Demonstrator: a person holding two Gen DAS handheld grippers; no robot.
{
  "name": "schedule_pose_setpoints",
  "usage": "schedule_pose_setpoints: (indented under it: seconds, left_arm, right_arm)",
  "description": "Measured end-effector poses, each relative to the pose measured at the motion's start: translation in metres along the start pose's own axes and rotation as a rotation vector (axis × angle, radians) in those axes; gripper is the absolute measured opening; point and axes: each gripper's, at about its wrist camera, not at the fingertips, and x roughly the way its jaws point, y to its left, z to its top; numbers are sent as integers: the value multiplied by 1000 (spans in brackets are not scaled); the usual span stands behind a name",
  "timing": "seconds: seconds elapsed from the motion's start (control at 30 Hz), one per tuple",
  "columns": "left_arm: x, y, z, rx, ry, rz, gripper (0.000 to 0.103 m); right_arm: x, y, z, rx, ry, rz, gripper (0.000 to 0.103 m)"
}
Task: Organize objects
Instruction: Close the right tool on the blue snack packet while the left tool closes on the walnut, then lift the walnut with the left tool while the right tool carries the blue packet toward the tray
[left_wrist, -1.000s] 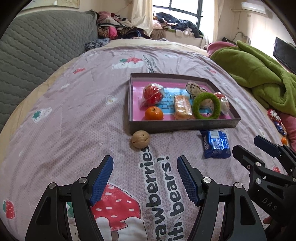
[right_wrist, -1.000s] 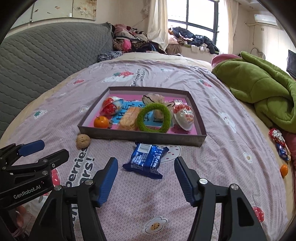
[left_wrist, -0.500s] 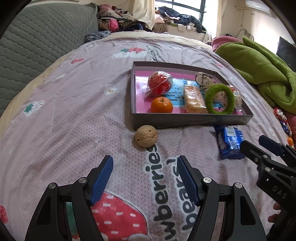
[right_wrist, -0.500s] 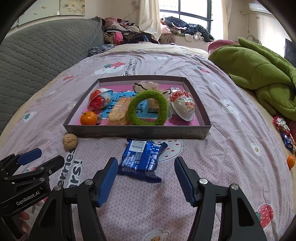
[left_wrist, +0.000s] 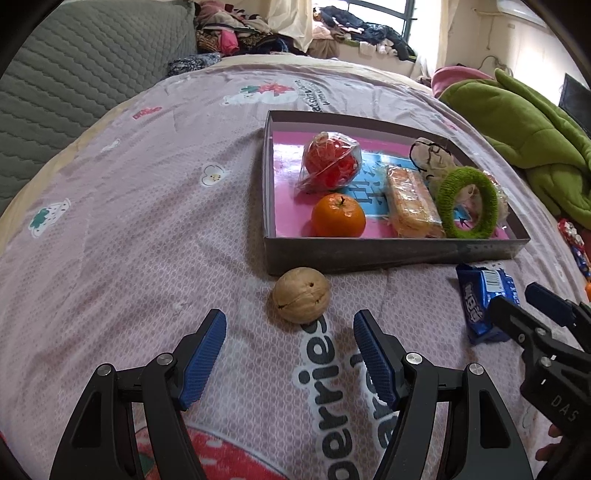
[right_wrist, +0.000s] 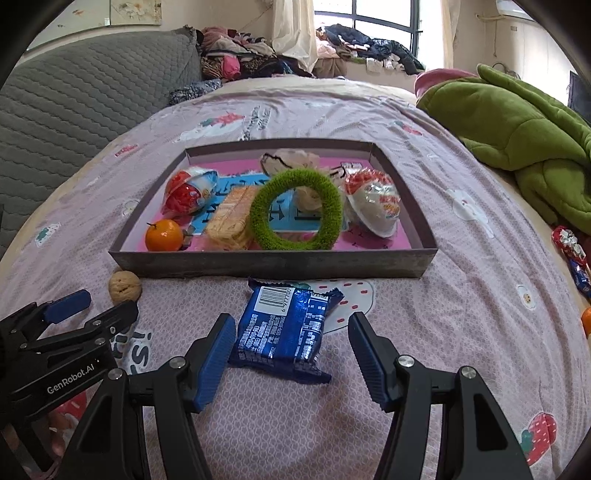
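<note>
now closer, left tongs (left_wrist: 290, 325) apart before walnut (left_wrist: 301, 294), right tongs (right_wrist: 291, 326) (apart too) around blue packet (right_wrist: 286, 328)

A big bed (right_wrist: 424, 155) fills most of the frame, with a pink sheet showing strawberries and bears. A gray padded headboard (right_wrist: 74, 96) is at the upper left. A bright window (right_wrist: 384, 22) sits at the top, clothes (right_wrist: 258, 55) piled under it. A green blanket (right_wrist: 517, 125) lies at the right.
</note>
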Motion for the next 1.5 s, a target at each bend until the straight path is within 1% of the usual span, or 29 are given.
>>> schedule_pose_setpoints:
  seconds: [0.4,0.53,0.63,0.73,0.8,0.83,1.0,1.13,1.5]
  left_arm:
    - [16,4,6,-6,-4,-1,73]
    - [20,5,8,-2,-13,-1,73]
    - [22,6,9,-3,-17,-10,73]
    - [23,7,9,-9,-20,-20,73]
    - [22,7,9,-7,-23,-22,70]
    - [22,7,10,-5,-24,-25,67]
    - [23,7,10,-3,-24,-33,55]
    - [20,4,8,9,-30,-45,35]
    - [7,-7,1,28,-25,-71,35]
  right_arm:
    - [35,6,3,28,65,-37,63]
    - [40,8,4,20,63,-65,63]
    - [40,8,3,21,56,-60,62]
    - [39,7,3,21,48,-52,57]
    - [38,8,3,18,45,-46,54]
    - [38,8,2,15,44,-45,53]
    - [36,10,1,2,37,-35,52]
    - [34,9,-1,2,36,-22,52]
    - [21,3,-9,3,35,6,51]
